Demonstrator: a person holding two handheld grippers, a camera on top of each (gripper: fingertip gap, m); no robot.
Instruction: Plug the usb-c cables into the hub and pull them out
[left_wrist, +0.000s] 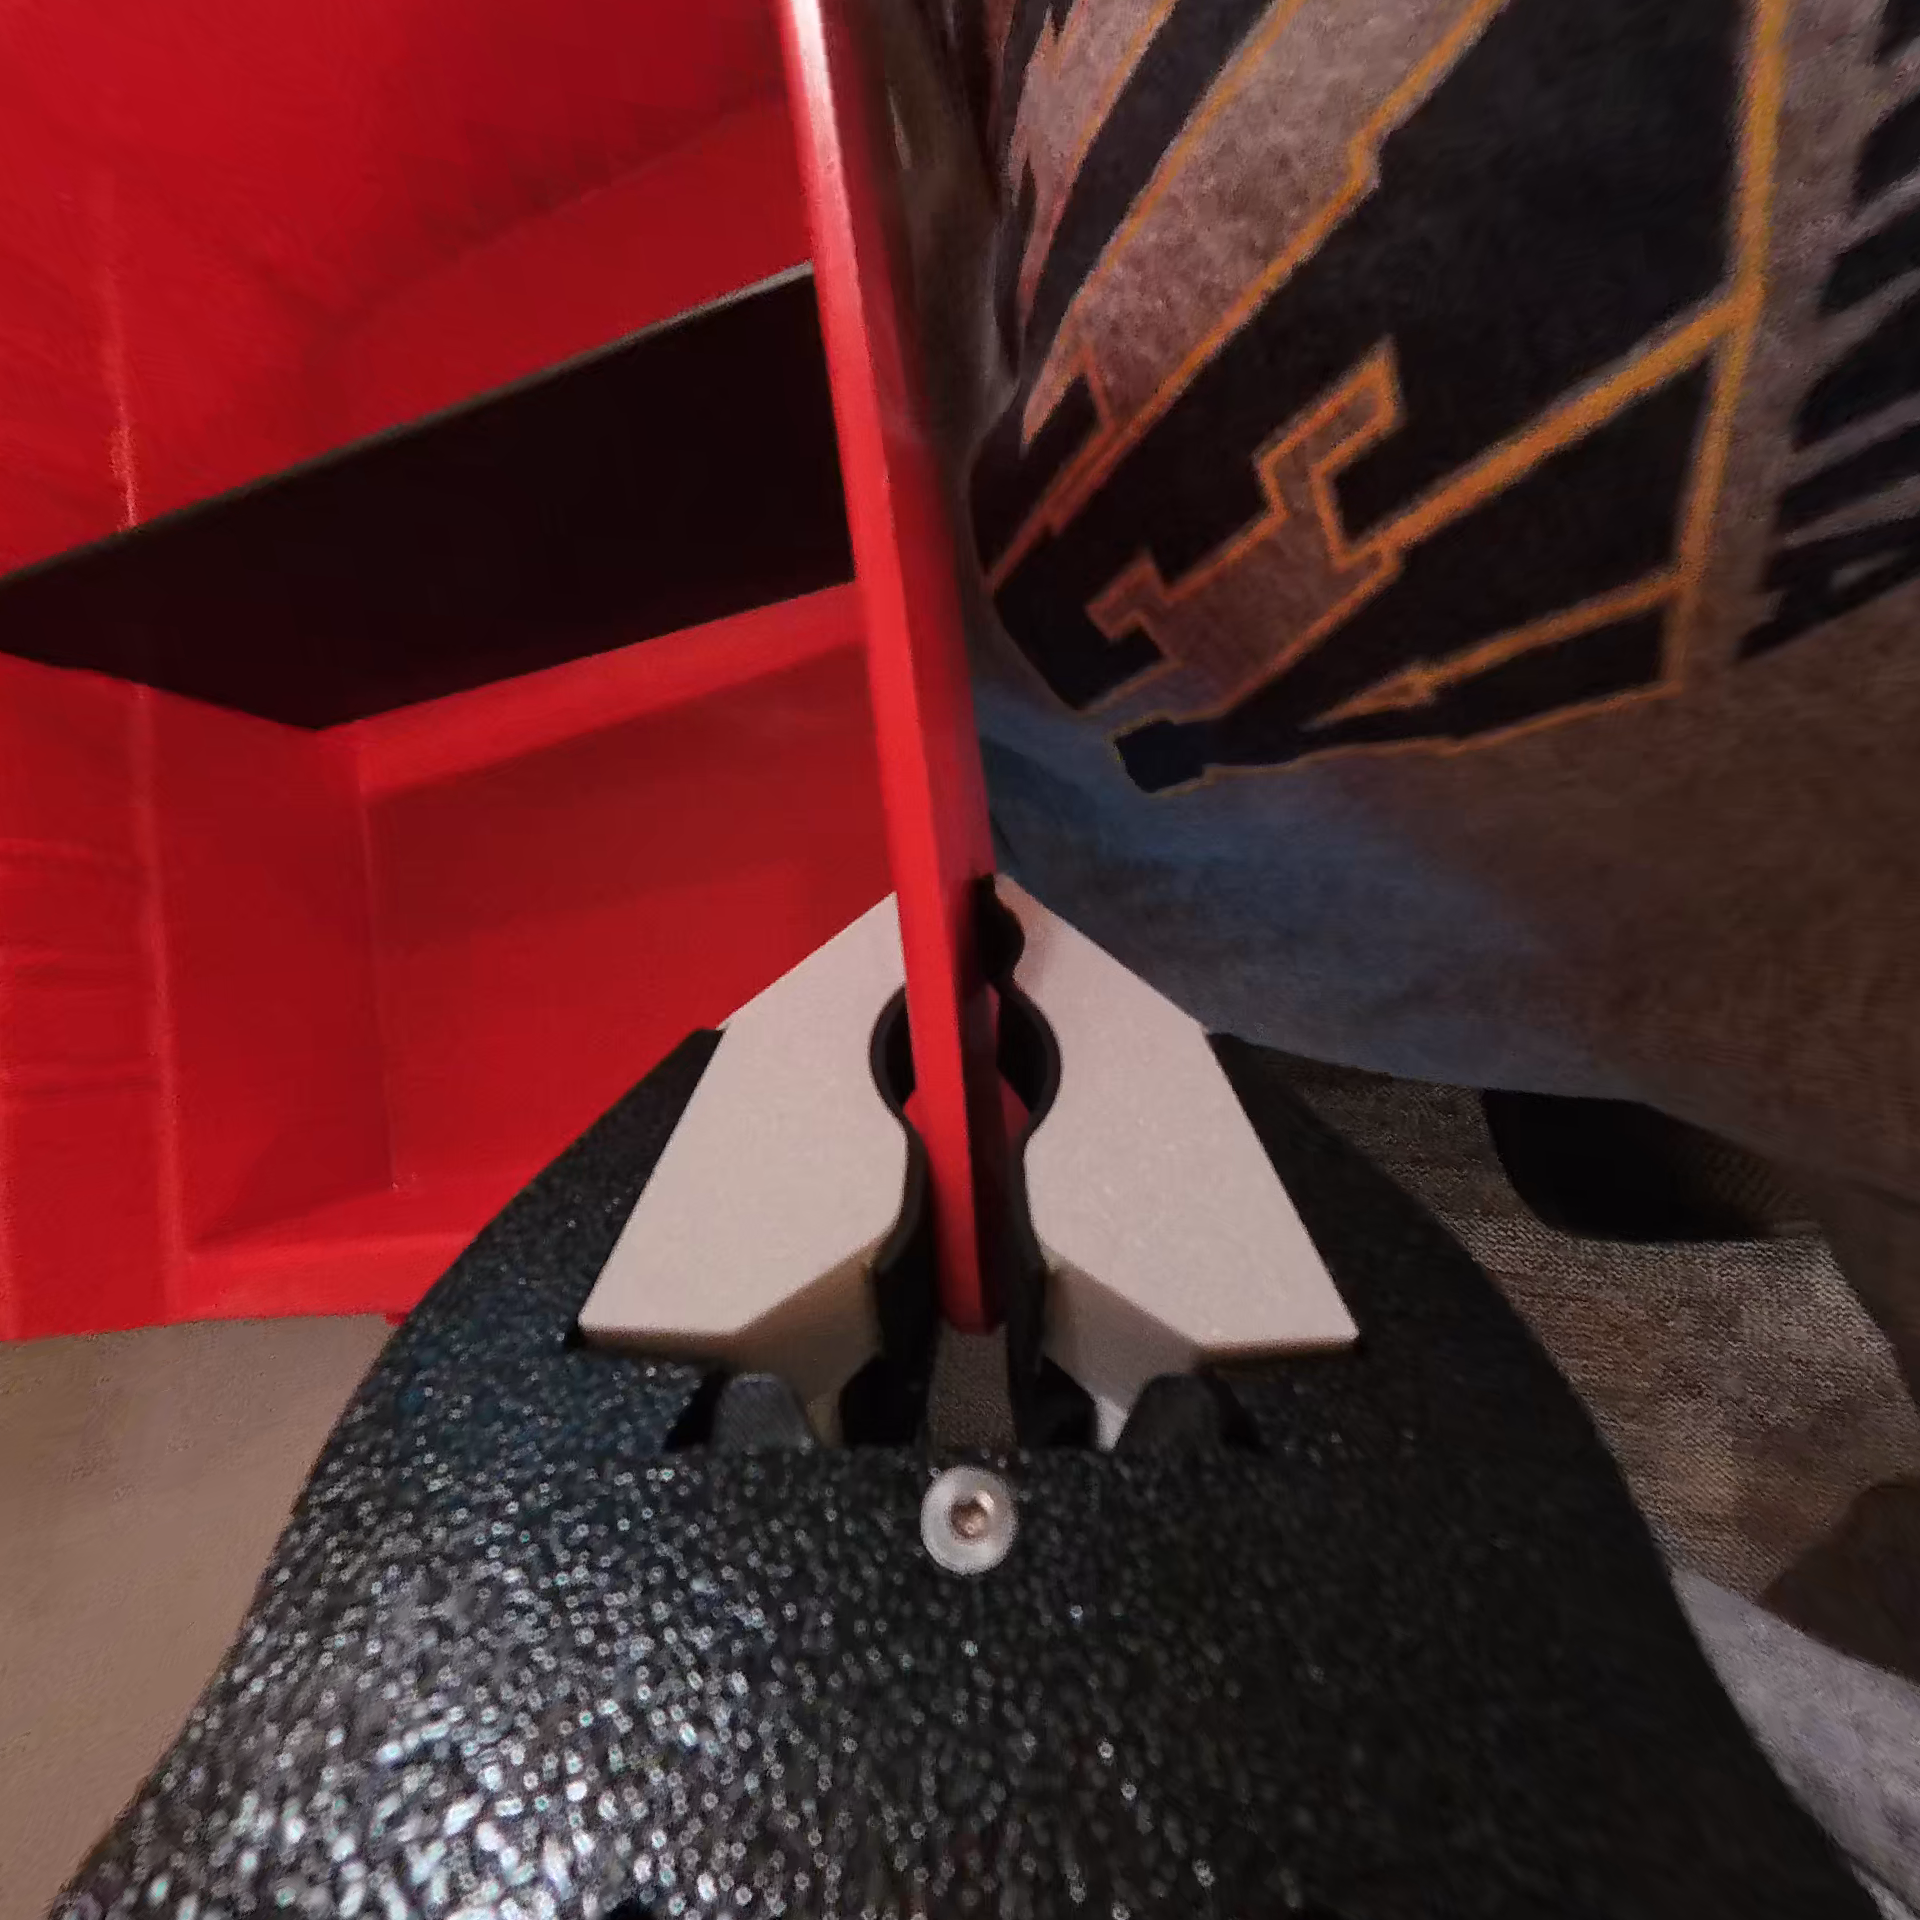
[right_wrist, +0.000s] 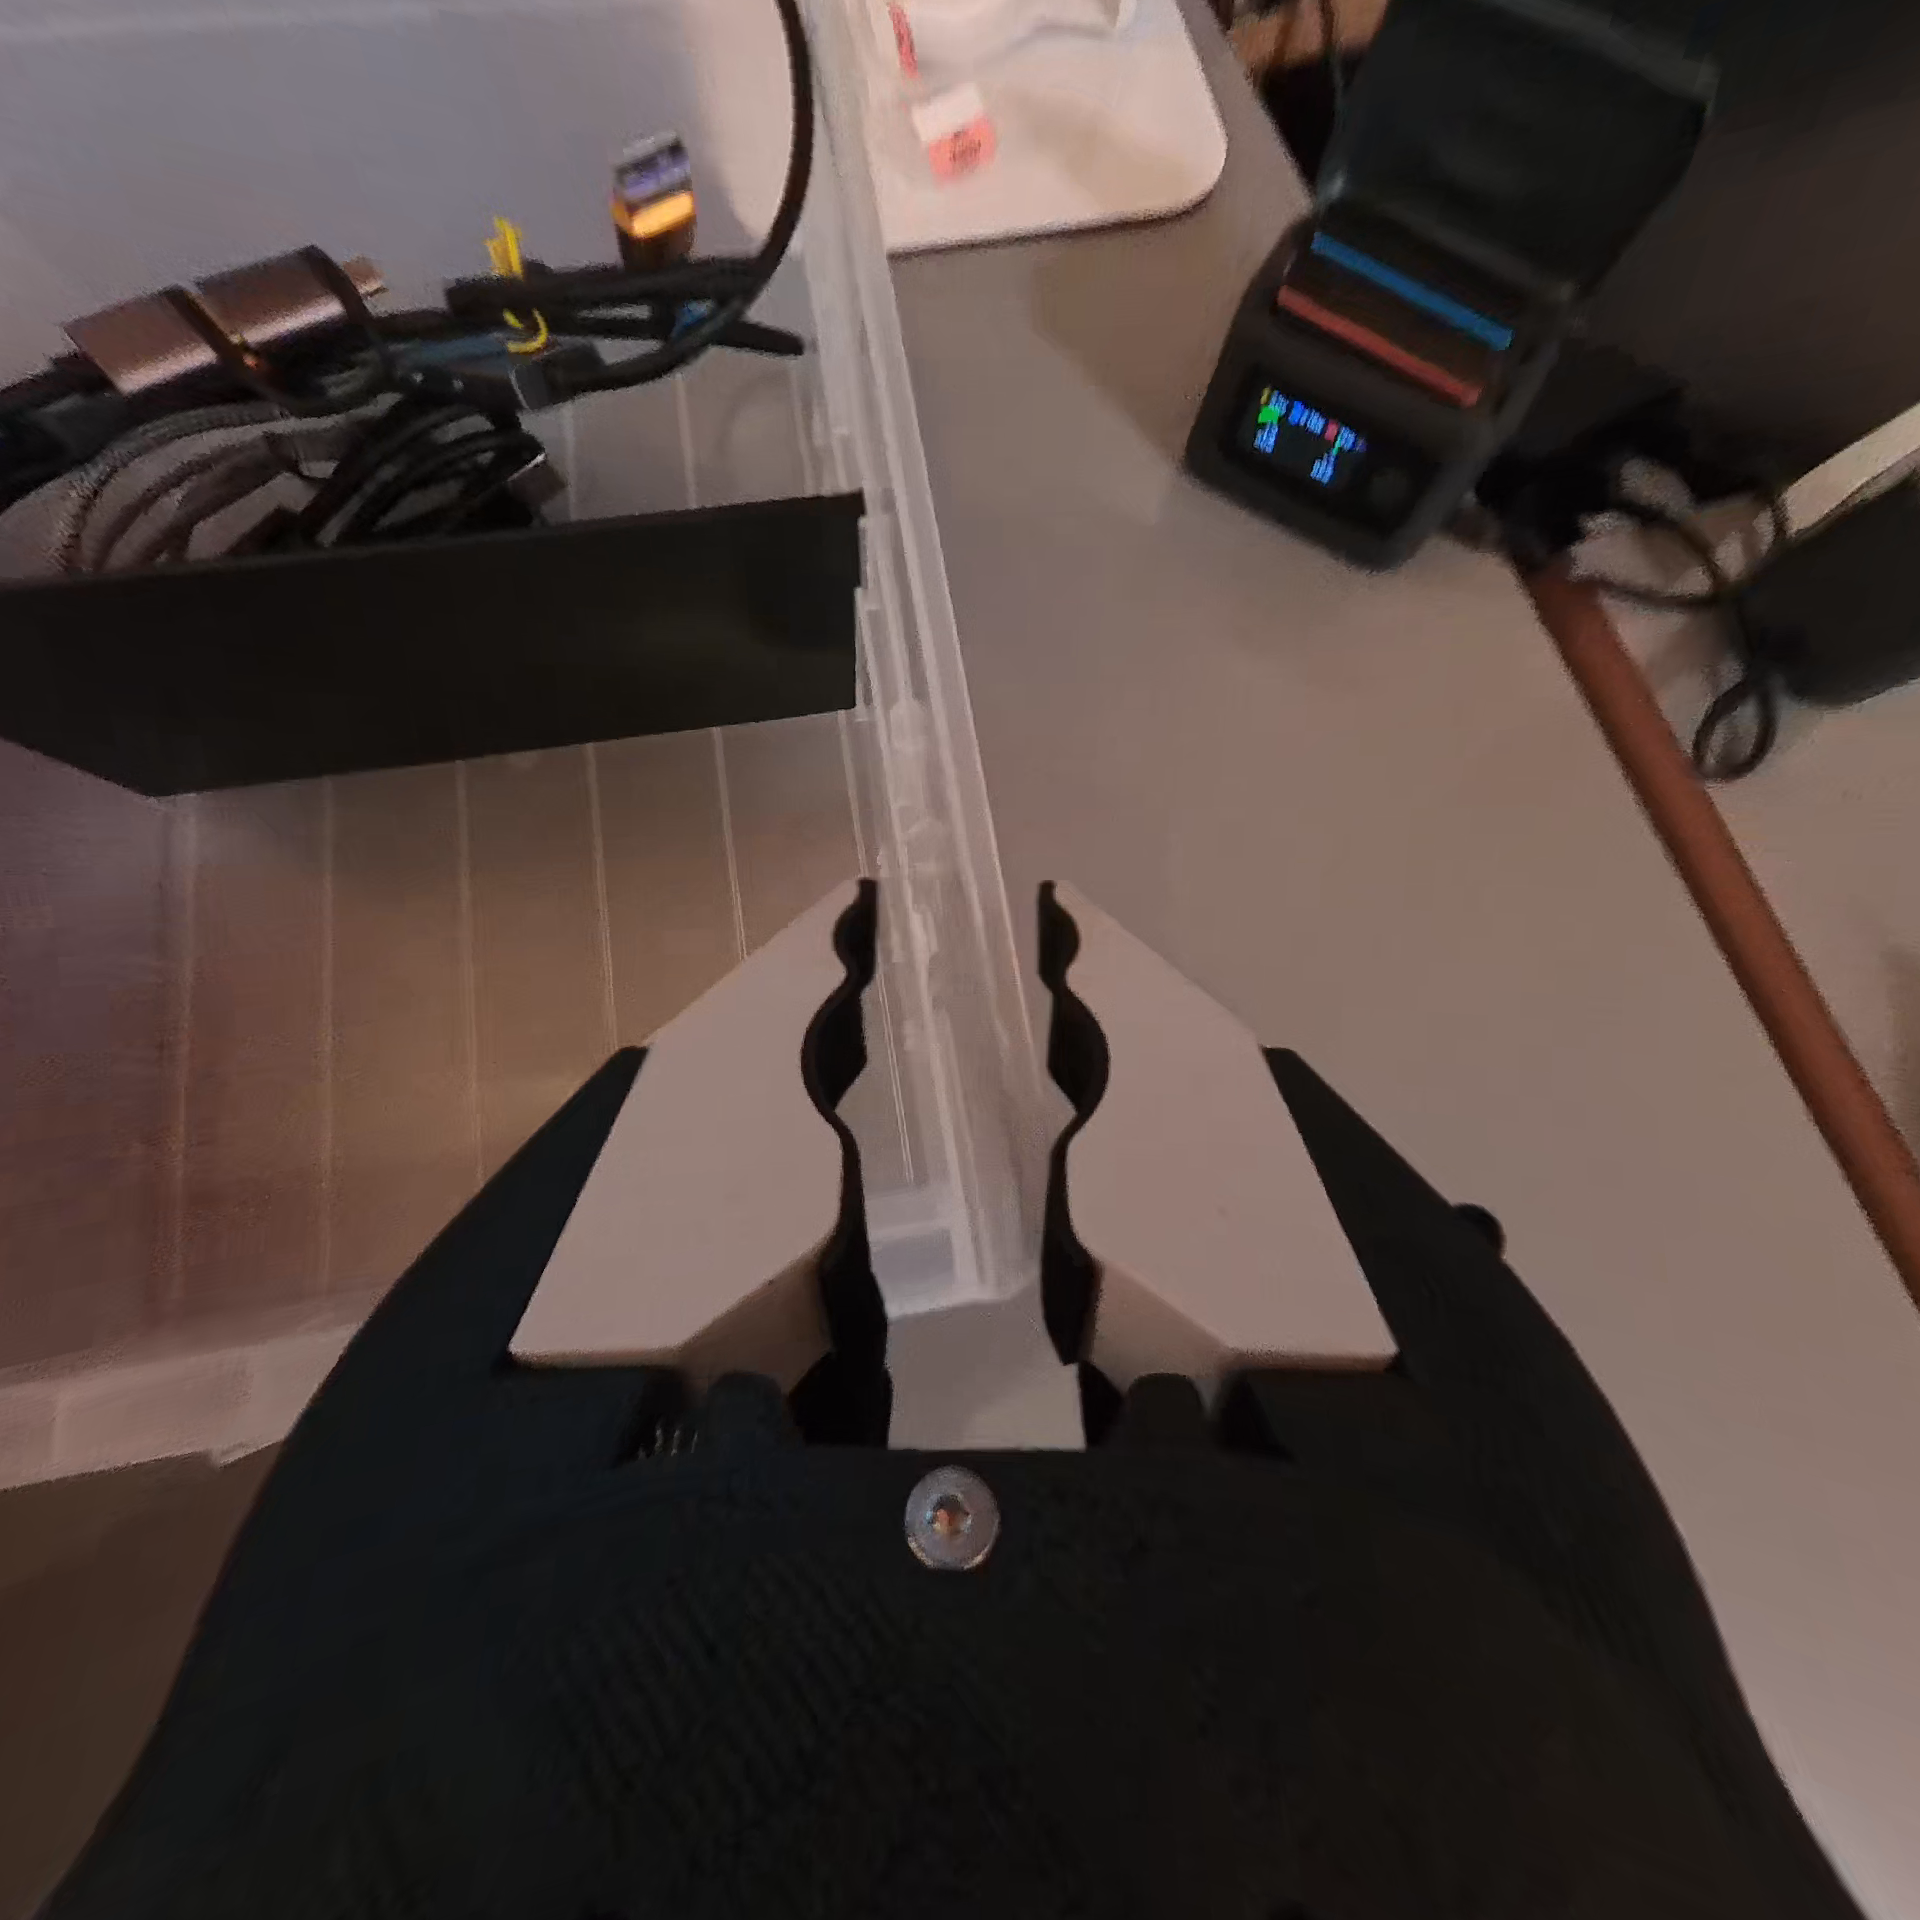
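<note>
In the right wrist view a clear plastic box (right_wrist: 914, 665) holds a tangle of black cables (right_wrist: 416, 468) and grey metal hubs (right_wrist: 249, 312) beyond a black divider (right_wrist: 436, 634). A plug with an orange part (right_wrist: 652, 213) stands up behind them. My right gripper (right_wrist: 951, 894) is shut on the clear box's right wall, which runs between its jaws. In the left wrist view my left gripper (left_wrist: 987, 904) is shut on the thin wall (left_wrist: 894, 623) of a red box, which has a black divider (left_wrist: 468, 561) inside. No cable or hub shows in the left wrist view.
A black device with a small lit screen (right_wrist: 1351, 416) sits right of the clear box, with dark cords (right_wrist: 1662, 582) beside it. A white pad (right_wrist: 1060, 156) lies at the back. The table's brown edge (right_wrist: 1714, 831) runs along the right. A person's patterned shirt (left_wrist: 1455, 416) is close to the red box. The grippers' ends are close to 50 cm from one another.
</note>
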